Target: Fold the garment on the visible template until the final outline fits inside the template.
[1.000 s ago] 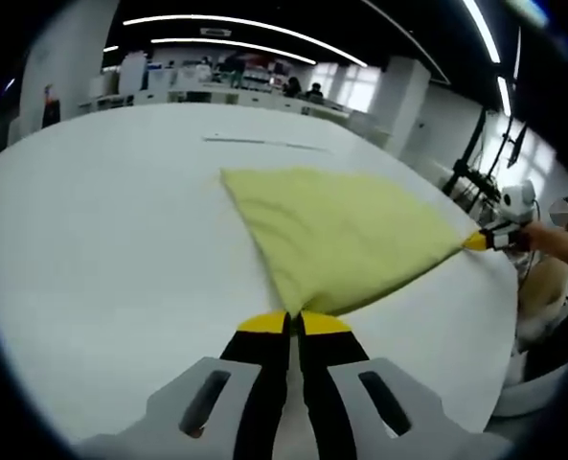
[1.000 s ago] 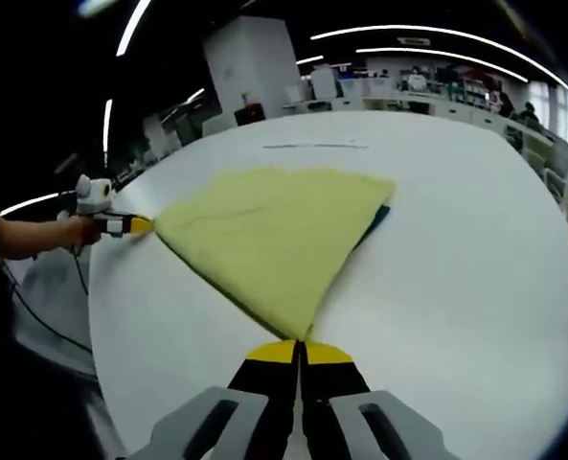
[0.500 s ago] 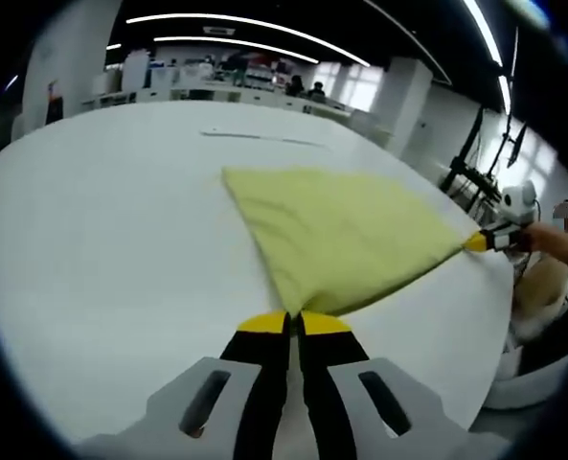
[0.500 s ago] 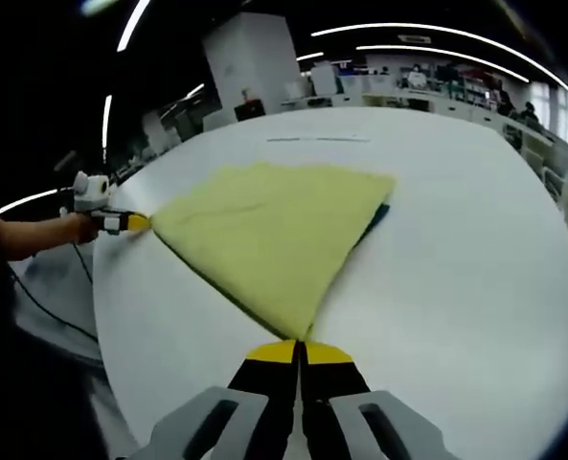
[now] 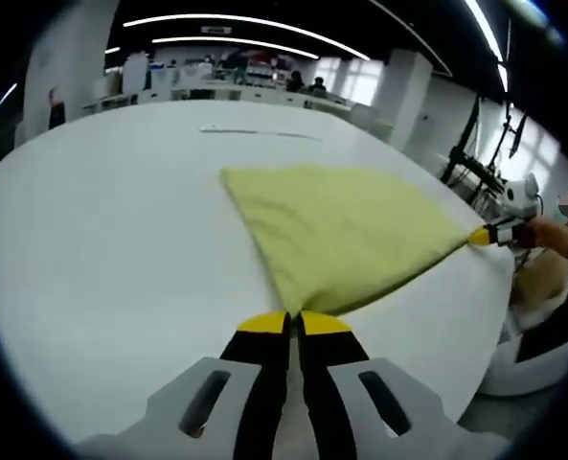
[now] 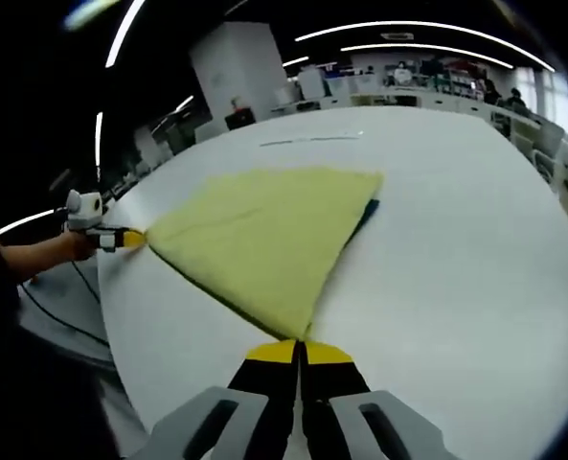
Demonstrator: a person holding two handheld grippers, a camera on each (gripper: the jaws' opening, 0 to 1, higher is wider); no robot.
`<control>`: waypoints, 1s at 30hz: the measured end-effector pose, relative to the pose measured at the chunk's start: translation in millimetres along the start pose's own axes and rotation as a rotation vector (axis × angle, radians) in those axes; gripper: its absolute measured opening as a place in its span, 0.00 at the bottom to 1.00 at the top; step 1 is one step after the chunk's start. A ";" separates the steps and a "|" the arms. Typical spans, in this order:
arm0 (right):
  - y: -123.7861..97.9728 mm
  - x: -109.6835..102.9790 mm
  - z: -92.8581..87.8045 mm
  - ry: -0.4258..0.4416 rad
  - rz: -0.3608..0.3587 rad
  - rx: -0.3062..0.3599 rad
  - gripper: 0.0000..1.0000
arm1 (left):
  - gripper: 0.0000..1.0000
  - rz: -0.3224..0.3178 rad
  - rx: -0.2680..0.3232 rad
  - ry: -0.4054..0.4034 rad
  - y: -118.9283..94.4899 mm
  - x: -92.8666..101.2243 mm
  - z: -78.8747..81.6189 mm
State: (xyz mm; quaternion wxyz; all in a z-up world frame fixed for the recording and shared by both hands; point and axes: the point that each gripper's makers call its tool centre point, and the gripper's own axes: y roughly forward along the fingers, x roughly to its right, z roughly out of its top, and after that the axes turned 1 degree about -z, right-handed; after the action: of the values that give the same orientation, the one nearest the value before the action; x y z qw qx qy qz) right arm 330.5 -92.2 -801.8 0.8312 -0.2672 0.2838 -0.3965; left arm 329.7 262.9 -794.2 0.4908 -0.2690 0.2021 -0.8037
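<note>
Both grippers, left (image 5: pixel 295 322) and right (image 6: pixel 300 351), stay clamped on garment (image 5: pixel 341 235) corners; nothing has shifted on the worktop (image 5: pixel 111 220).

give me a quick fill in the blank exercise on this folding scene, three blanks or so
1. The garment on the white table is ____ in colour.
2. The left gripper has its jaws ____ on one corner of the garment.
3. The right gripper holds another corner, so the number of corners gripped is ____.

Missing words: yellow; shut; two
</note>
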 end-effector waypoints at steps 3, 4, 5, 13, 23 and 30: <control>-2.1 -2.1 -1.7 0.008 0.001 0.006 0.00 | 0.01 0.008 0.004 -0.001 -0.7 0.3 -0.7; -2.3 -2.2 -2.0 0.008 0.001 0.007 0.00 | 0.01 0.010 0.003 0.000 -1.0 0.3 -0.9; -2.4 -2.5 -2.4 0.007 0.002 0.007 0.00 | 0.01 0.012 0.004 0.000 -1.4 0.2 -0.9; -4.1 -4.5 0.1 -0.001 0.000 0.004 0.00 | 0.02 0.024 0.026 -0.058 -5.8 -0.3 1.0; -9.5 -9.2 22.3 0.014 -0.010 0.051 0.13 | 0.15 0.036 0.055 -0.071 -14.7 -2.2 9.4; -17.2 -22.5 50.8 -0.008 -0.006 0.116 0.37 | 0.33 0.003 0.077 -0.048 -18.0 9.7 23.8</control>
State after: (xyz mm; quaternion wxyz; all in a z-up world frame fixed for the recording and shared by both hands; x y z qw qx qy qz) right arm 344.7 -72.2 -749.1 0.8451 -0.2210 0.2563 -0.4138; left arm 328.8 260.6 -763.0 0.5069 -0.2689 0.1595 -0.8033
